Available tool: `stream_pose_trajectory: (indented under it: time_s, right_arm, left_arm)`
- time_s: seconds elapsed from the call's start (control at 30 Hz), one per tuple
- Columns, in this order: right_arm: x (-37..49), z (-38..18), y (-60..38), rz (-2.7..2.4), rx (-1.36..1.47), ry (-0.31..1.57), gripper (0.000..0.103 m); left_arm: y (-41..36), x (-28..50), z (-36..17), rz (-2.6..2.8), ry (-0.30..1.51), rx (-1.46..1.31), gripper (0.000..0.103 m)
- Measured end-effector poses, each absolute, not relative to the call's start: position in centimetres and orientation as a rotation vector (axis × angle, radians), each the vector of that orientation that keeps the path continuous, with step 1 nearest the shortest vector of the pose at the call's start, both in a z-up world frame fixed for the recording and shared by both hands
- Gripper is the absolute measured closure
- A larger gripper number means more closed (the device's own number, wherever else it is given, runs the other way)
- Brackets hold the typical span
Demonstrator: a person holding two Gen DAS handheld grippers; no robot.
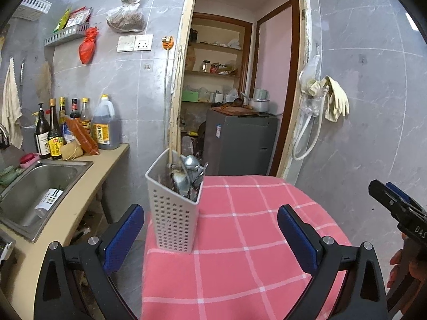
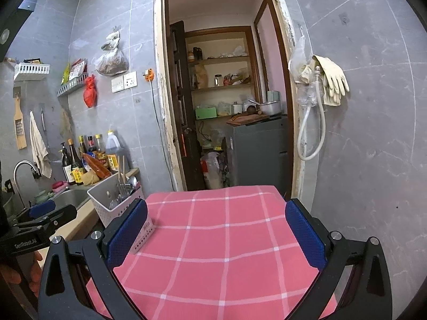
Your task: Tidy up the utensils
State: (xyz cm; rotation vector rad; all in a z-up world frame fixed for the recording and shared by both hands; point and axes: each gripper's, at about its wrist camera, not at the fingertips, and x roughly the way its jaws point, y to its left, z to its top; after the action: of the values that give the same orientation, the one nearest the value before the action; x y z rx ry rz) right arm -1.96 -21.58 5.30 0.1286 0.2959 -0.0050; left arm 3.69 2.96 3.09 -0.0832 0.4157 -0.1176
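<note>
A: Left wrist view, fingers first: the left gripper point(image 1: 210, 229) is seen spread wide, blue pads point(image 1: 124, 237) well apart, nothing held between them. State of the right?

B: The right gripper point(image 2: 216, 236) is likewise spread wide and empty; only the pink checked cloth point(image 2: 226, 240) is framed between its pads point(image 2: 304, 236).

A: Location of the task item is to be logged.

B: The utensil holder point(image 1: 173, 213), a pale perforated plastic caddy, is recorded standing upright at the left edge of the cloth-covered desk point(image 1: 253, 253), near the sink point(image 1: 37, 186). From the left fingers it lies ahead and slightly left of centre, partly inside the opening. From the right fingers it lies off to the left, partly hidden behind the left pad.

A: Nearer hand?

B: The left is judged nearer and better lined up. The long axis of the holder is vertical, so a sideways closing across its walls would be suited.

A: Appearance of contents?

B: Metal spoons point(image 1: 190, 164) and a fork point(image 2: 123, 188) are seen crowded together, handles down, with chopsticks point(image 2: 122, 169) rising above the rim. Individual pieces cannot be separated further. No loose utensils are seen on the cloth.
</note>
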Motion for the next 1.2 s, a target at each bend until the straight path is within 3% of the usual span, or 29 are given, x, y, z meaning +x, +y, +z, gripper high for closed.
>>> stream_pose_trajectory:
  time_s: [1.2]
  right_arm:
    - [-2.1, 3.0, -20.5, -0.027, 0.128, 0.357, 0.001]
  left_arm:
    - [3.2, 3.3, 1.5, -0.095, 0.448, -0.069, 0.002]
